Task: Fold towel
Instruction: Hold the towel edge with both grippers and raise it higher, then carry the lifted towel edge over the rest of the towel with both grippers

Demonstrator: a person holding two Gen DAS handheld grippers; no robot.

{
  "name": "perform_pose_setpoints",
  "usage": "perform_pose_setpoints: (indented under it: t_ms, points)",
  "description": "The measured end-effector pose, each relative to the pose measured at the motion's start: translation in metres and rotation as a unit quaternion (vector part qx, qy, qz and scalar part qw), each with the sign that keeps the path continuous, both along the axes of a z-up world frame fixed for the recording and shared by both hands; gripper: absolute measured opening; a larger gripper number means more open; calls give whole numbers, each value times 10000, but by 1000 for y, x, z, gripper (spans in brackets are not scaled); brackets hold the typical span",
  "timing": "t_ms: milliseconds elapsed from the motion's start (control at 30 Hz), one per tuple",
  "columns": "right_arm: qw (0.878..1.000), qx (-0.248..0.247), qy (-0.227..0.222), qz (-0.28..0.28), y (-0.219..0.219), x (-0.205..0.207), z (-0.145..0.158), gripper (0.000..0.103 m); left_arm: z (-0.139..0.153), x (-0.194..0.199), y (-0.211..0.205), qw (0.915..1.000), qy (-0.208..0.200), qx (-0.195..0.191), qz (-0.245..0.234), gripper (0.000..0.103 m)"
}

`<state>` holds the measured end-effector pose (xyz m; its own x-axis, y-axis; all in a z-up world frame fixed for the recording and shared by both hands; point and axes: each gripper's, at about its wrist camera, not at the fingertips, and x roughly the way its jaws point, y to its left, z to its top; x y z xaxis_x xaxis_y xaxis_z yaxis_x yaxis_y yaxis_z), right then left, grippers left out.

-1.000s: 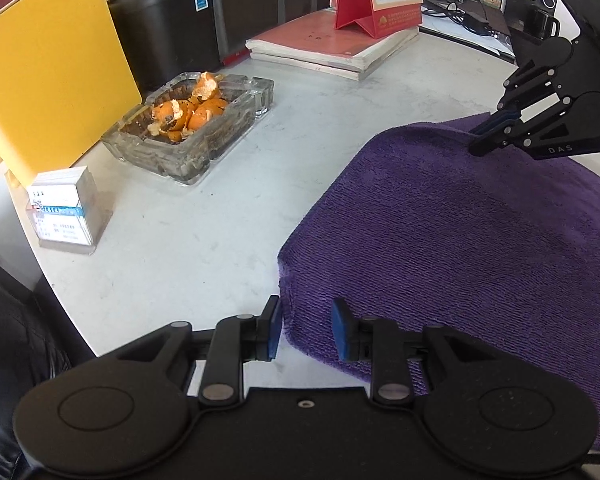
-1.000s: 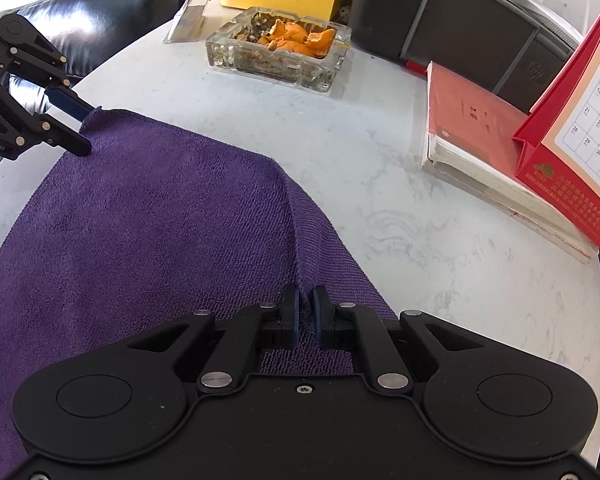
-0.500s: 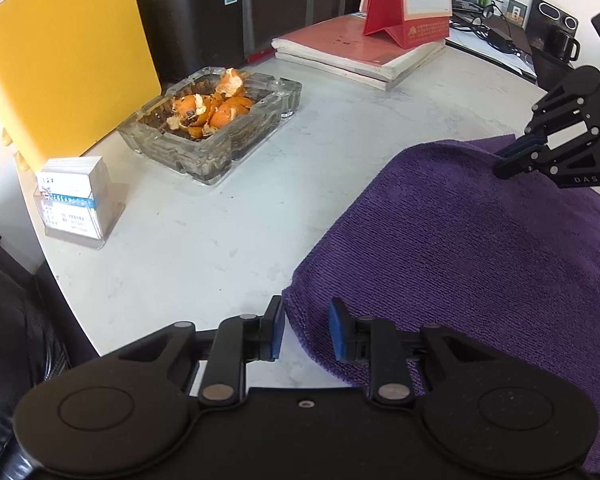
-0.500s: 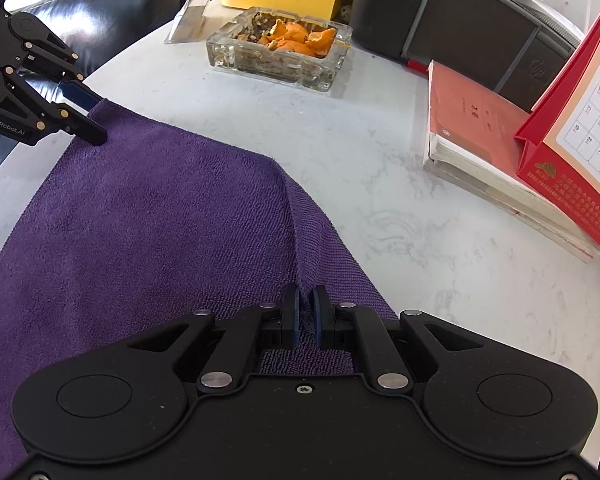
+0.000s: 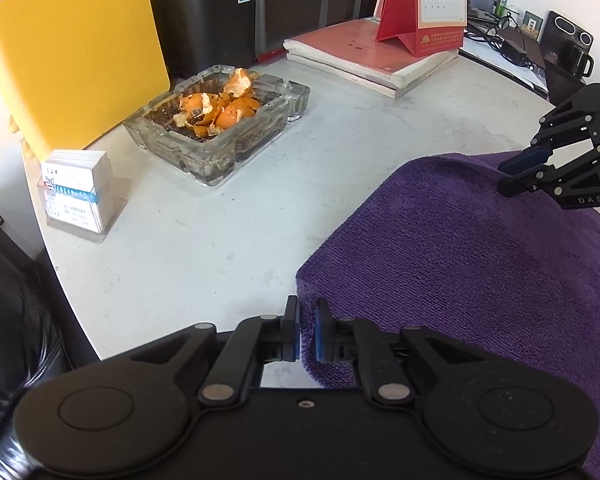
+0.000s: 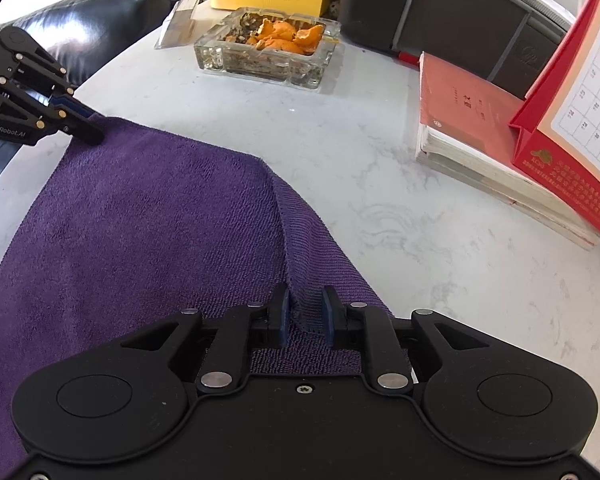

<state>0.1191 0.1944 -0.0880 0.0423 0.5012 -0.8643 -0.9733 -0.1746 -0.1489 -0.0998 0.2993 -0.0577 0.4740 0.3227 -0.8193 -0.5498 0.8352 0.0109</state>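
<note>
A purple towel [image 5: 472, 256] lies on the white marble table, also in the right wrist view [image 6: 148, 224]. My left gripper [image 5: 307, 334] has its jaws nearly shut around the towel's near left corner edge. It also shows in the right wrist view [image 6: 82, 120] at the towel's far left corner. My right gripper [image 6: 305, 318] has its jaws parted a little, with a raised ridge of the towel's edge between them. It shows in the left wrist view [image 5: 512, 176] at the towel's far right edge.
A glass ashtray with orange peels [image 5: 220, 120] stands beyond the towel, also seen from the right wrist [image 6: 268, 54]. A card box [image 5: 76, 196], a yellow panel [image 5: 68, 52], books [image 6: 484, 140] under a red calendar [image 6: 572, 112], a black printer [image 6: 452, 12] and a black leather seat [image 6: 80, 20] ring the table.
My left gripper's jaws have closed in on the towel corner. My right gripper's jaws have opened slightly, loosening their pinch on the towel edge.
</note>
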Motion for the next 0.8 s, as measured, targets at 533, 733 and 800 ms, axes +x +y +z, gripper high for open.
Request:
perform_pose_setpoints:
  t_ms: [533, 733, 800]
  points:
    - [9981, -46, -612, 2, 0, -10, 14, 4, 13, -10, 0, 9993, -354, 11, -95, 3]
    - [9964, 40, -847, 11, 0, -12, 31, 4, 25, -18, -4, 9980, -598, -7, -209, 3]
    - [9958, 76, -911, -4, 0, -13, 36, 4, 30, -21, -7, 9972, -690, 17, -283, 3]
